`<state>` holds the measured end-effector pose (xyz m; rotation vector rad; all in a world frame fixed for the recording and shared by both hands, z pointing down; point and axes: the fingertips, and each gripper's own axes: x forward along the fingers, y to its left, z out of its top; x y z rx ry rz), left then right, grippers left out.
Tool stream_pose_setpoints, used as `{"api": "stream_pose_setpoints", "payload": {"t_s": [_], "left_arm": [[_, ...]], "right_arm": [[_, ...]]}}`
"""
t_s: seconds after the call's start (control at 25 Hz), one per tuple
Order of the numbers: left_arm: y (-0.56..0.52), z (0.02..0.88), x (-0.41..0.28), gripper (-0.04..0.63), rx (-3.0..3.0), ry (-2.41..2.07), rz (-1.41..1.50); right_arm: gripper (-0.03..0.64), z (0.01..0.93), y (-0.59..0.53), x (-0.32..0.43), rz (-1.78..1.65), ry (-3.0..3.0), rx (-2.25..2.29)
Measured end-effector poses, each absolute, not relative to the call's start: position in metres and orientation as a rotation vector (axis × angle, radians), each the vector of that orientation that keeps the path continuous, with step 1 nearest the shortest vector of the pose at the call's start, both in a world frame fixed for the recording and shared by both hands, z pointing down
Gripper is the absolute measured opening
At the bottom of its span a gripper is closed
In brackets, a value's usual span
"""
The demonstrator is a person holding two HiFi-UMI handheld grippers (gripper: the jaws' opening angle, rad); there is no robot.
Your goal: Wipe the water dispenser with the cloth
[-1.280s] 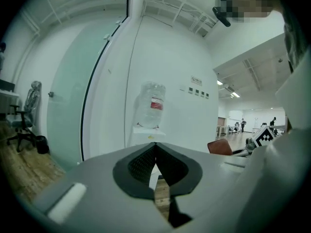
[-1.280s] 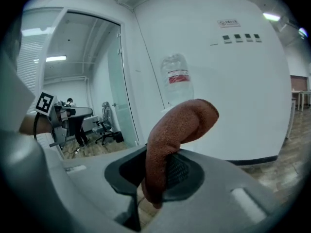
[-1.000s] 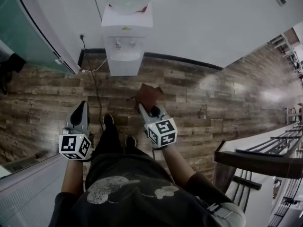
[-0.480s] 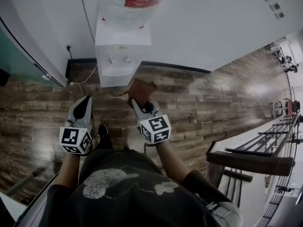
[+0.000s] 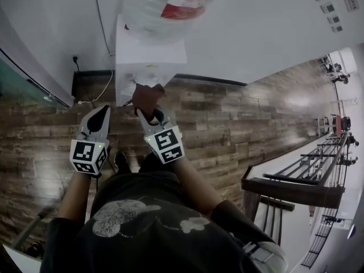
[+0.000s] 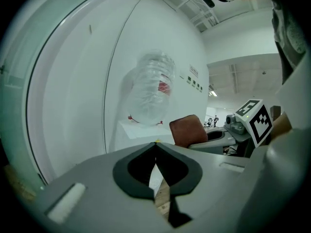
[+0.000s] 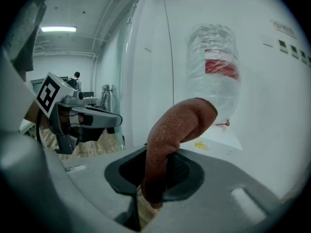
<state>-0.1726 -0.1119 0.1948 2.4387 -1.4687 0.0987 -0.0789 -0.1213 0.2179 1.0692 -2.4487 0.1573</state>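
A white water dispenser (image 5: 149, 61) stands against the white wall, with a clear bottle (image 5: 170, 7) with a red label on top. My right gripper (image 5: 149, 110) is shut on a brown cloth (image 5: 147, 97), held right at the dispenser's front near the taps. From the right gripper view the cloth (image 7: 177, 130) rises between the jaws, the bottle (image 7: 216, 72) behind it. My left gripper (image 5: 98, 121) is shut and empty, left of the right one and short of the dispenser. The left gripper view has the bottle (image 6: 151, 89), the dispenser top (image 6: 143, 130) and the cloth (image 6: 187, 130).
A black power cable (image 5: 99, 21) runs down the wall to a socket (image 5: 74, 58) left of the dispenser. A glass partition (image 5: 23, 67) lies at far left. Wood-pattern floor (image 5: 239, 118) spreads to the right, with a metal railing (image 5: 290, 189) at lower right.
I have stepped closer to the dispenser. My right gripper has carried the cloth forward and left until it reaches the dispenser's front. The left gripper has stayed shut beside it.
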Motion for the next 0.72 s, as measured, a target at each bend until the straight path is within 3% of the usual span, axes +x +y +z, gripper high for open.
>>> {"api": "stream_pose_setpoints", "payload": {"t_s": [0.72], "left_arm": [[-0.189, 0.221, -0.173, 0.018, 2.208, -1.669, 0.175]], "right_arm": [[0.061, 0.291, -0.227, -0.153, 0.111, -2.451, 0.648]]}}
